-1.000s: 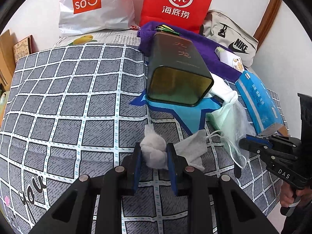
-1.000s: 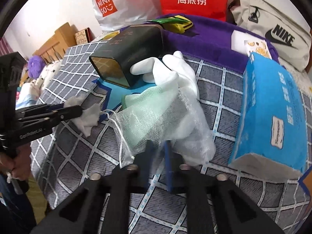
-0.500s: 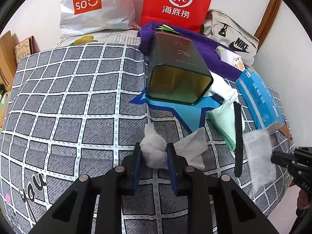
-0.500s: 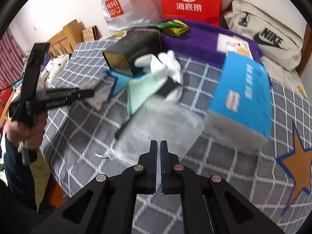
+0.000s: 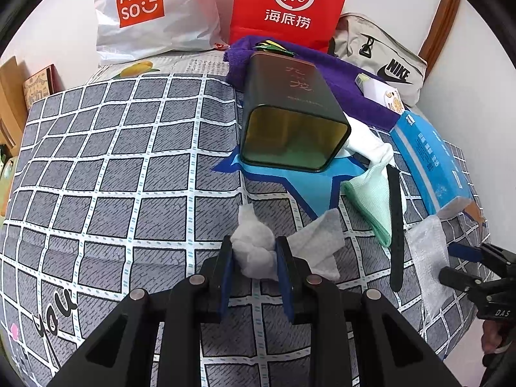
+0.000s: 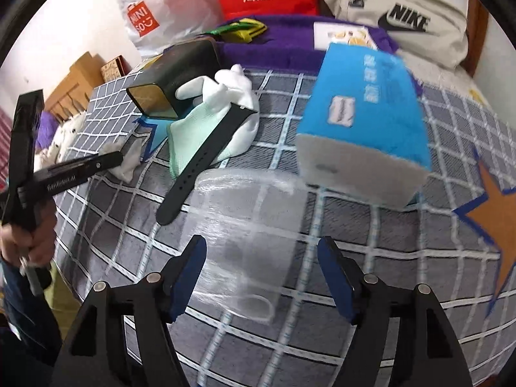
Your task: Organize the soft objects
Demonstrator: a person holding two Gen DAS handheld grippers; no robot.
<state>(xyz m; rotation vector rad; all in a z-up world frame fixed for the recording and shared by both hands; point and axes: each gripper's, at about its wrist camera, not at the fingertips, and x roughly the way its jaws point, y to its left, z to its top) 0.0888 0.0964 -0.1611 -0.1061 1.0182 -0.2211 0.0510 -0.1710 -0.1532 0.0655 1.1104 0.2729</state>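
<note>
My left gripper is shut on a crumpled white tissue low over the checked bedcover; a second piece of tissue lies just to its right. In the right wrist view the right gripper has its jaws opening. A sheer white mesh bag lies flat on the cover between and ahead of them, and the pads do not touch it. Farther off lie a mint-green cloth, a white glove and a black strap. A dark tin rests on its side, mouth towards me.
A blue tissue pack sits right of the mesh bag. A purple towel, a white shopping bag, a red paper bag and a beige bag line the back. The bed edge runs close behind the right gripper.
The right gripper dragged the mesh bag off the green cloth and glove towards the bed edge, then opened and let it go. The black strap is now uncovered. The left gripper kept still.
</note>
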